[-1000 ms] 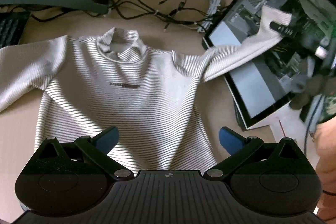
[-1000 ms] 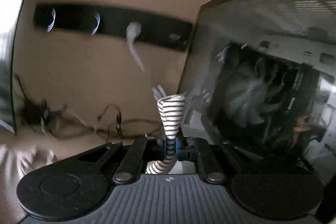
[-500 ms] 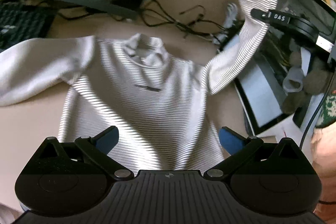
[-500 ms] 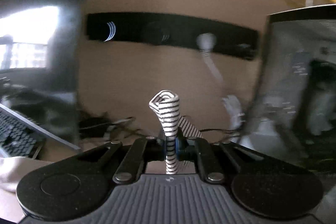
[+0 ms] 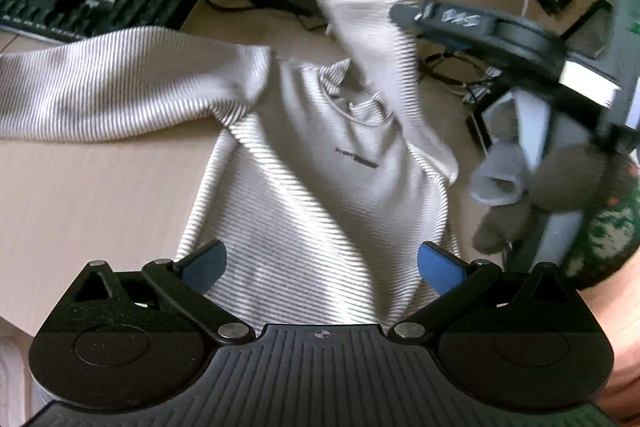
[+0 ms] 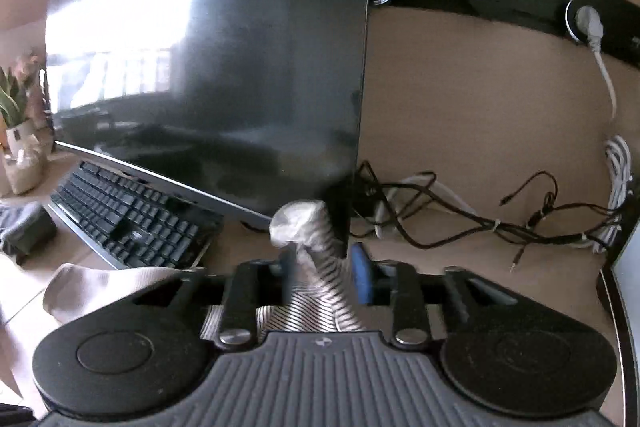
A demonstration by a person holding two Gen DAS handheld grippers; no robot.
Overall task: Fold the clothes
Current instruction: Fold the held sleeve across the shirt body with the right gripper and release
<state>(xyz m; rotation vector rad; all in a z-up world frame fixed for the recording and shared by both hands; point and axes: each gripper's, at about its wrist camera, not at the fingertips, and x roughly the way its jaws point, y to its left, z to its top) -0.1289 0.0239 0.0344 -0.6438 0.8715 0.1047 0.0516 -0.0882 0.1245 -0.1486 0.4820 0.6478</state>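
Right wrist view: our right tongs (image 6: 323,267) pinch the sleeve (image 6: 308,227) (left tongs (image 5: 322,263) spread); we should lay it flat across the shirt (image 5: 304,195).

- Left tongs (image 5: 322,263): jaws spread wide, empty, hovering low.
- Right tongs (image 6: 324,267): jaws nearly closed, pinching the sleeve (image 6: 308,239), raised, pointing forward.

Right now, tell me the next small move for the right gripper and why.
Probably carry the sleeve further across and lay it on the shirt's chest. The right gripper pinches the cuff, held up above the collar, while the left gripper is open over the hem, holding nothing.
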